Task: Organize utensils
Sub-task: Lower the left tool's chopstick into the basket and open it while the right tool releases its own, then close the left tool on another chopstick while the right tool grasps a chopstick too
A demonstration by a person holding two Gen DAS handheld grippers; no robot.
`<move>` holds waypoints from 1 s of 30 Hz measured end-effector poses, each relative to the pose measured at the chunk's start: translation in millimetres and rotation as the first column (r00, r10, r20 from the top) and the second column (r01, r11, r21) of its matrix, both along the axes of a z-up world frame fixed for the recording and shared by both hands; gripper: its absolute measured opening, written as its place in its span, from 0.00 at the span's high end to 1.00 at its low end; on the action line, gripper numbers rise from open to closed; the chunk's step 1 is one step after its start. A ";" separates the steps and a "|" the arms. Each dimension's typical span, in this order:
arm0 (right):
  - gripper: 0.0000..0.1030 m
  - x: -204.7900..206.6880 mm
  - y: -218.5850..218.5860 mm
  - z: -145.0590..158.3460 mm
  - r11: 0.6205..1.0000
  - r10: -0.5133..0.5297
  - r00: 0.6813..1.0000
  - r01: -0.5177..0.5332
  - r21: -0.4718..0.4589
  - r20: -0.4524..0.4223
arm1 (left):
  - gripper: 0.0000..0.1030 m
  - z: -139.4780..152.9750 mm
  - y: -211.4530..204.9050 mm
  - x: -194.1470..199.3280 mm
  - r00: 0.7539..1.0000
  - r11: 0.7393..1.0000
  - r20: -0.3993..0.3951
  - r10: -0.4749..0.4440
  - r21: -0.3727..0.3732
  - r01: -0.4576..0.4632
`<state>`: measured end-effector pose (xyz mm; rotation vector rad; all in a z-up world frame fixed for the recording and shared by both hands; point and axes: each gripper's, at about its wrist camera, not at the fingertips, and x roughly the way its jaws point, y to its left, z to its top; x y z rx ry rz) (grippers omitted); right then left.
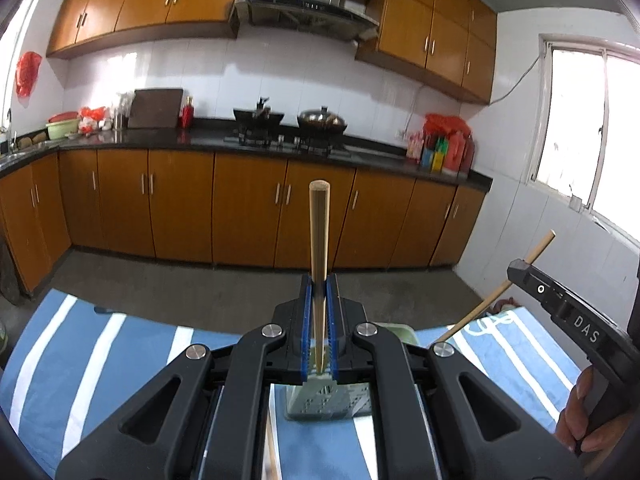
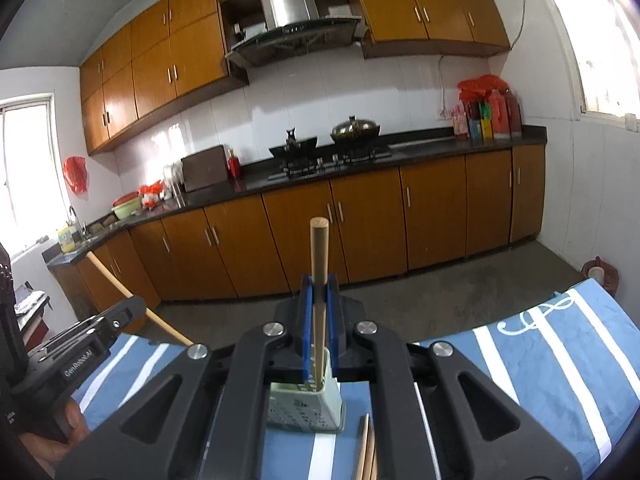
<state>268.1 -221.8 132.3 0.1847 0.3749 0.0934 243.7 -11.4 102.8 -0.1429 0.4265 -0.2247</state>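
Observation:
My left gripper [image 1: 319,280] is shut on a wooden chopstick [image 1: 319,240] that stands upright between its blue pads. Below it a pale green perforated utensil holder [image 1: 320,400] stands on the blue striped cloth [image 1: 100,360]. My right gripper [image 2: 319,280] is also shut on a wooden chopstick [image 2: 319,264], upright, its lower end inside or just over the utensil holder [image 2: 308,408]. Each gripper shows in the other's view: the right gripper [image 1: 516,270] with its chopstick [image 1: 496,292] at the right, the left gripper [image 2: 138,304] with its chopstick [image 2: 132,300] at the left.
More chopsticks [image 2: 366,452] lie on the cloth beside the holder. A person's hand [image 1: 580,412] grips the right tool. Beyond the table lie a grey floor and orange kitchen cabinets [image 1: 248,208] under a dark counter with a stove and wok [image 1: 322,120].

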 end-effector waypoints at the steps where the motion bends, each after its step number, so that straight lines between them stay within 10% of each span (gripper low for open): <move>1: 0.92 1.8 0.4 -2.6 1.000 0.001 1.000 -0.001 -0.001 -0.007 | 0.93 -2.6 -0.1 0.9 1.000 1.000 -0.008 0.000 0.001 0.000; 9: 0.73 -1.0 -1.6 -7.5 1.000 -0.018 1.000 0.018 0.005 -0.007 | 0.90 -2.0 5.7 0.3 0.999 1.000 -0.033 0.020 -0.011 -0.020; 14: 0.68 -15.5 -5.2 1.4 0.999 -0.035 0.999 0.035 0.005 0.024 | 0.60 8.7 16.2 -10.8 0.999 0.998 0.001 0.053 -0.035 -0.053; 24: 0.62 -70.3 -31.0 3.1 0.996 -0.093 0.995 0.094 -0.003 0.039 | 0.59 20.5 39.5 -46.7 0.996 0.994 0.042 0.082 -0.069 -0.079; 30: 0.62 -90.2 -56.0 -51.1 0.990 -0.142 0.984 0.143 -0.001 -0.109 | 0.60 -12.2 60.4 -72.8 0.992 0.992 -0.020 0.123 -0.018 -0.123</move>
